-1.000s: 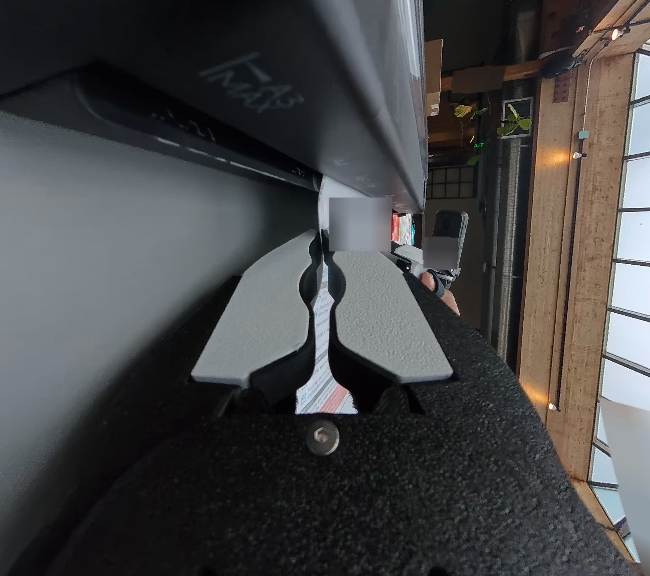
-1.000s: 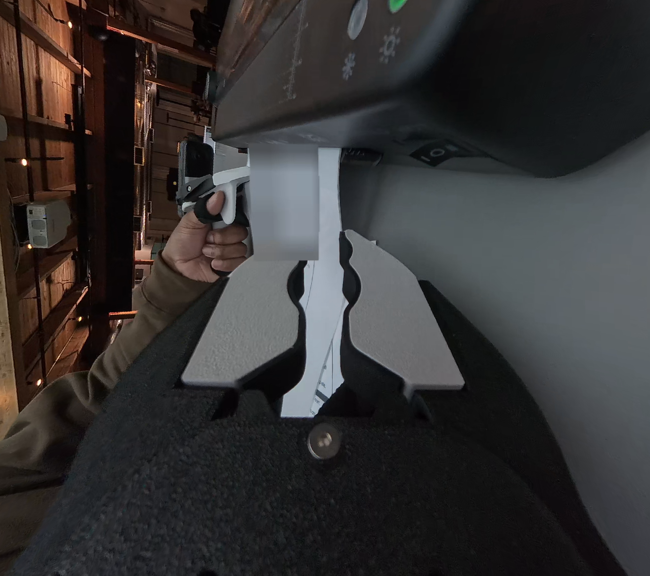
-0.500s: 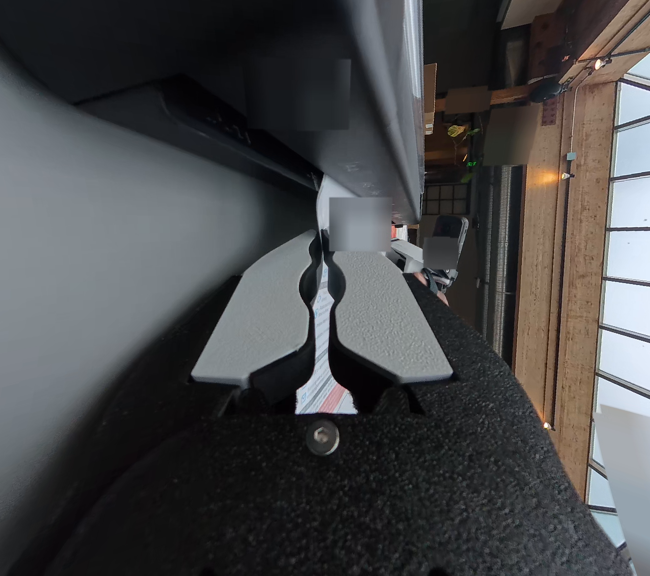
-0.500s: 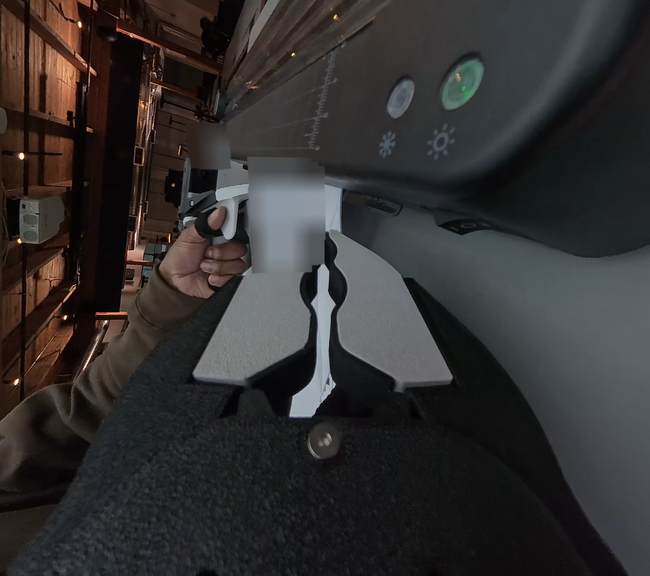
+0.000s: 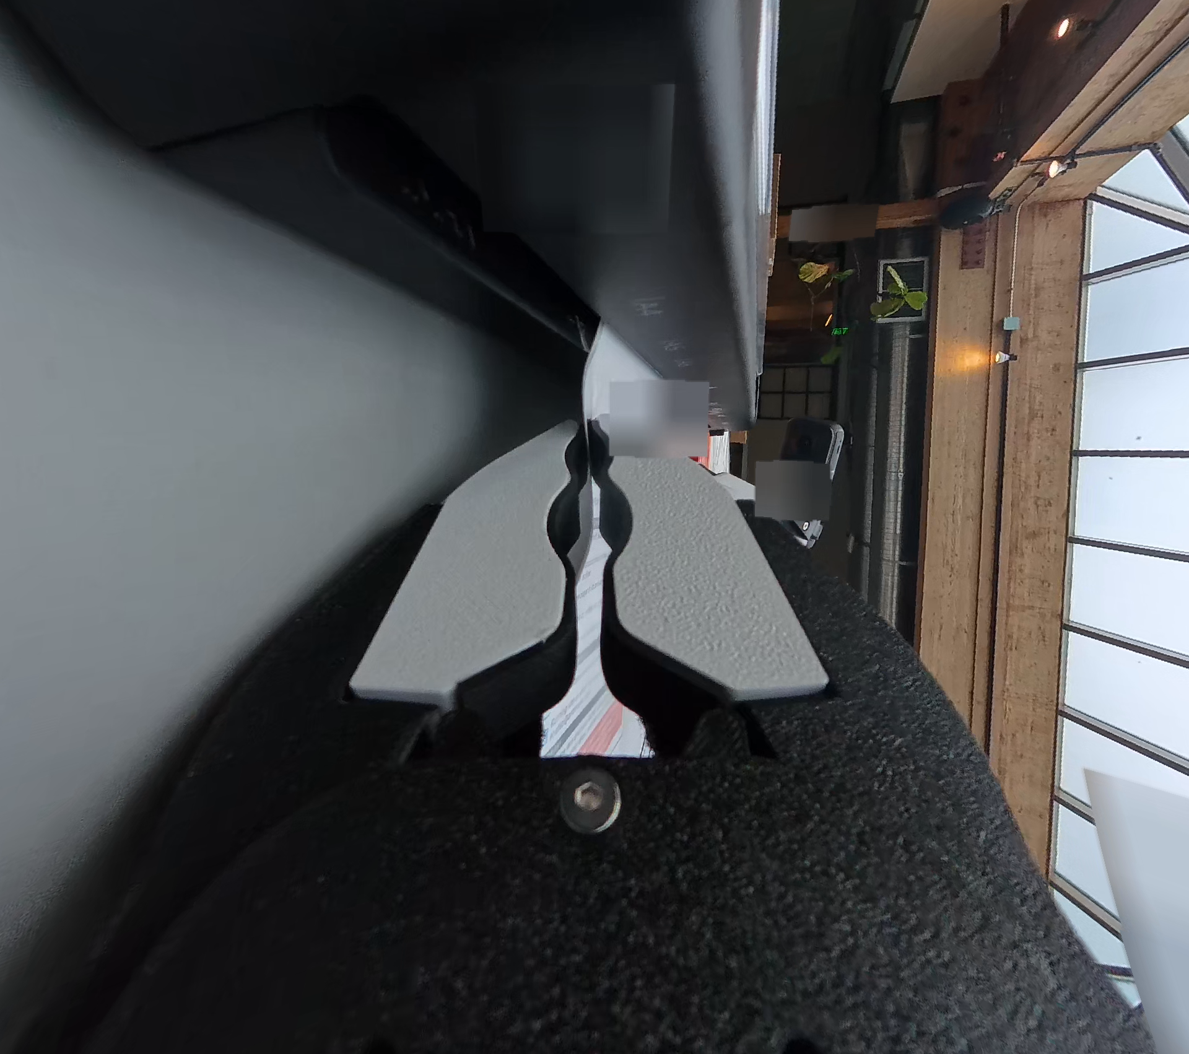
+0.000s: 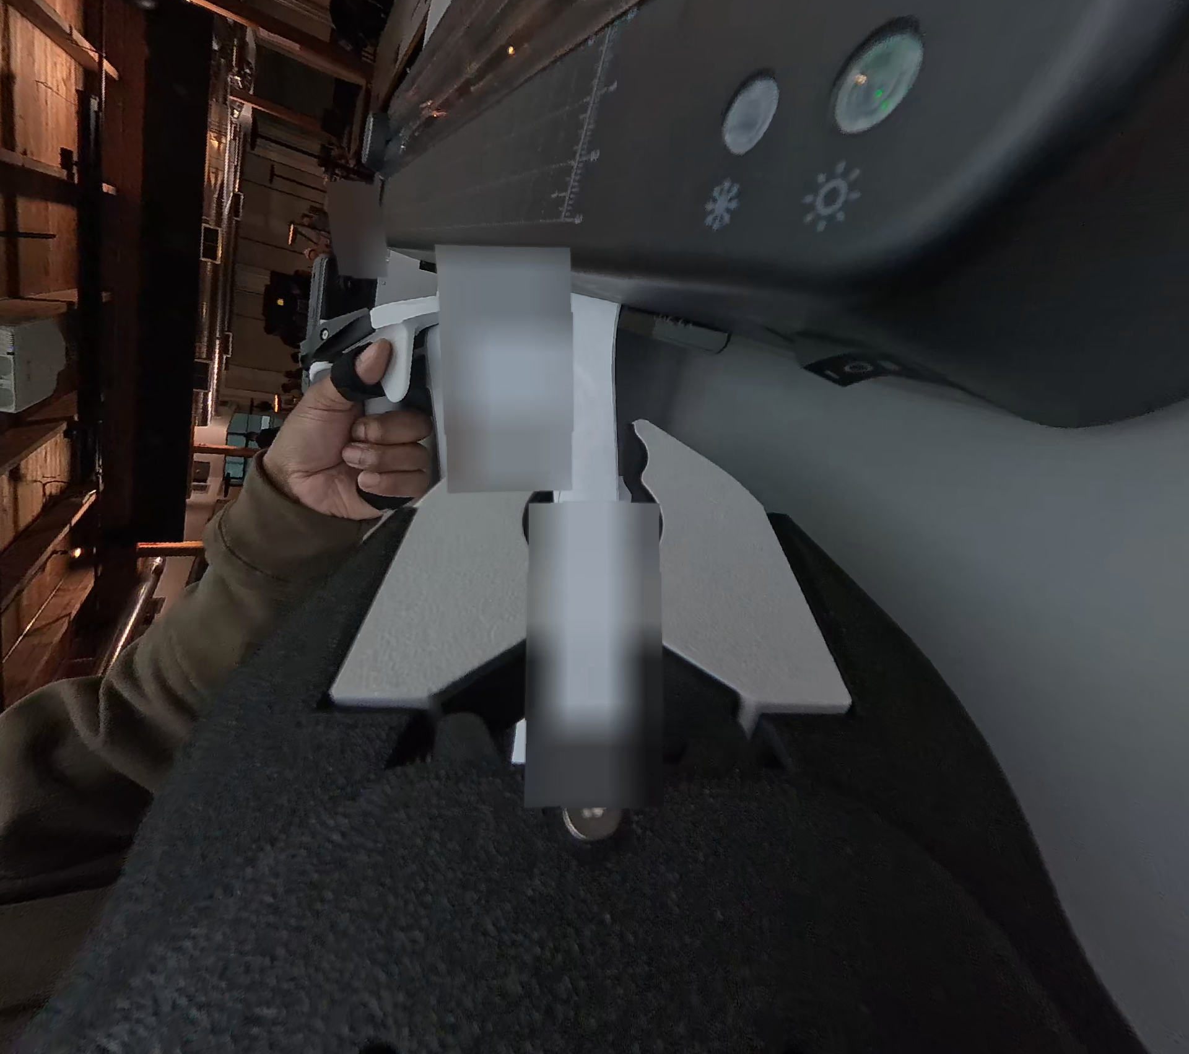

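A dark machine (image 5: 515,58) lies on a grey surface (image 5: 193,444). A white printed sheet (image 5: 601,373) comes out from under its edge. My left gripper (image 5: 589,431) is shut on this sheet, tips close to the machine. In the right wrist view the machine (image 6: 836,283) shows a green lamp (image 6: 878,80) and a round button (image 6: 749,116). My right gripper (image 6: 592,476) has its fingers apart around the sheet (image 6: 595,380); a blur patch hides the gap. A hand (image 6: 328,444) holds the left gripper's white handle (image 6: 392,367) on the sheet's far side.
The views are turned on their side. Wooden walls and tall windows (image 5: 1145,444) stand behind, with leafy plants (image 5: 894,296). Wooden shelves with small lights (image 6: 51,187) and a white box (image 6: 26,367) are far off. A sleeve (image 6: 129,733) reaches along the gripper's left.
My right gripper closed on the sheet half a second ago and now has its fingers spread again. The machine sits lower and nearer in the right view. My left gripper stays shut on the sheet.
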Demonstrator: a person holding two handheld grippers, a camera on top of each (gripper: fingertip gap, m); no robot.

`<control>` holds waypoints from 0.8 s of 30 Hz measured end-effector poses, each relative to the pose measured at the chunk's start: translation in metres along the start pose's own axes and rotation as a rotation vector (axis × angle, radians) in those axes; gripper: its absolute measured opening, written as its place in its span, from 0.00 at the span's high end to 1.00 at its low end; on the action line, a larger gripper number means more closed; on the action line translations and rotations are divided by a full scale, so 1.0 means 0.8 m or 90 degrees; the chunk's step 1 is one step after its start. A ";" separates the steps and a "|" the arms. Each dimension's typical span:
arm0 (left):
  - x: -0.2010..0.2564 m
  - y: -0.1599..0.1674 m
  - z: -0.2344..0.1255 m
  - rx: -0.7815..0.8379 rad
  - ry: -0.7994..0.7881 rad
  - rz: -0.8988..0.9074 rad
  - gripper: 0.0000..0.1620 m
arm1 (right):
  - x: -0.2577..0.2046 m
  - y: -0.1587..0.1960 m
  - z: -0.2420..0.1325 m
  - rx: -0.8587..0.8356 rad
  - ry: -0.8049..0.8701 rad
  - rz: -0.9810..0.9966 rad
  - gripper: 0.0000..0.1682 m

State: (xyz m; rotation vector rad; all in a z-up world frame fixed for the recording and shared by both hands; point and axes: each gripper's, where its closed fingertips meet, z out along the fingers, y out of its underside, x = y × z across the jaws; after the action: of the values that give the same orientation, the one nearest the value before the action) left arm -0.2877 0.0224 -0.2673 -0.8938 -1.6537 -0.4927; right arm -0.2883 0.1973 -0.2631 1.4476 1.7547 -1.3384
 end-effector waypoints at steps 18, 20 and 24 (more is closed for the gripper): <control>0.004 -0.004 0.002 0.002 -0.002 0.027 1.00 | 0.002 -0.018 0.014 0.037 0.003 -0.018 1.00; 0.003 -0.004 0.002 0.003 -0.002 0.029 1.00 | 0.002 -0.019 0.015 0.039 0.003 -0.017 1.00; 0.004 -0.005 0.003 0.001 0.001 0.030 1.00 | 0.002 -0.020 0.015 0.042 -0.002 -0.006 1.00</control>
State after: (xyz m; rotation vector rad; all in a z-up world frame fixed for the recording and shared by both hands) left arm -0.2926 0.0221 -0.2642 -0.9289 -1.6279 -0.4602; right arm -0.3064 0.1883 -0.2634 1.4730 1.7327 -1.4159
